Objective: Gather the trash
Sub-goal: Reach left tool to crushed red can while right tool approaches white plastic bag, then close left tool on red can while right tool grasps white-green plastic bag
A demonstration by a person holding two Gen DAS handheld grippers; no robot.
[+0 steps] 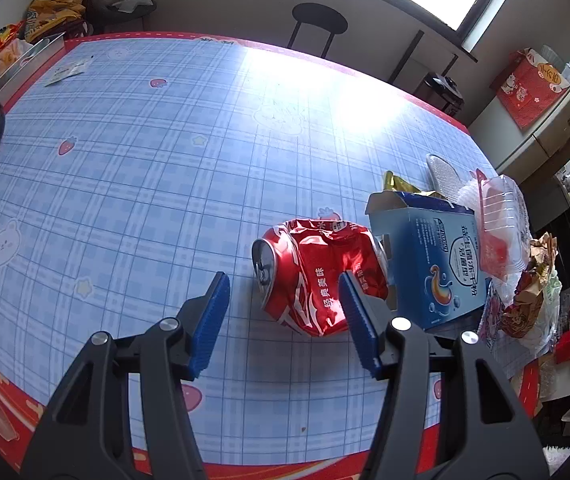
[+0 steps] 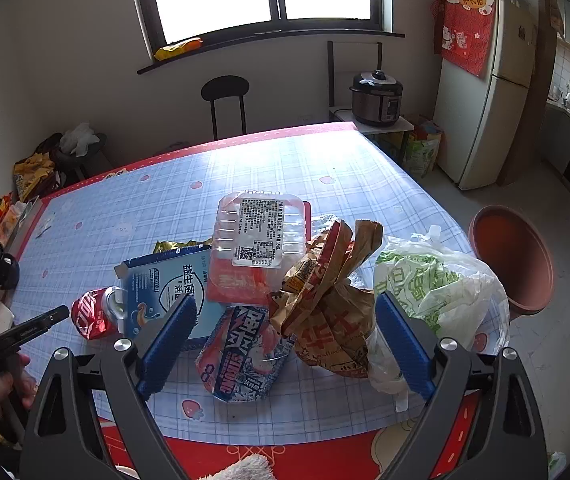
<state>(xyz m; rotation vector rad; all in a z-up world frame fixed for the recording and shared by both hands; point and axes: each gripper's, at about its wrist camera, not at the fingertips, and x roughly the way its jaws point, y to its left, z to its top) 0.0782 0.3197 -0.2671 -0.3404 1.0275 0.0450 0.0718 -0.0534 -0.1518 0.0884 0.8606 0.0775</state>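
On the bench, covered in blue plaid cloth with a red border, a crushed red aluminium soda can lies on its side, silver top end facing left in the left wrist view; left tool hangs low over the cloth with blue pads spread wide, nothing gripped; its right pad overlaps the can's near side in view, contact cannot be told; left pad well clear of the can. Just right of the can, touching or nearly so, an open blue-and-white cardboard box with a flap up; a clear plastic clamshell tray with red inside rests on top of the box; gold foil wrapper pokes out behind the box. Right tool also wide open and empty, above the pile; between its pads in view sit a blue-and-white printed snack wrapper and a crumpled brown paper bag; white plastic bag with green print lies by the right pad; terracotta round bowl at the bench's right edge.
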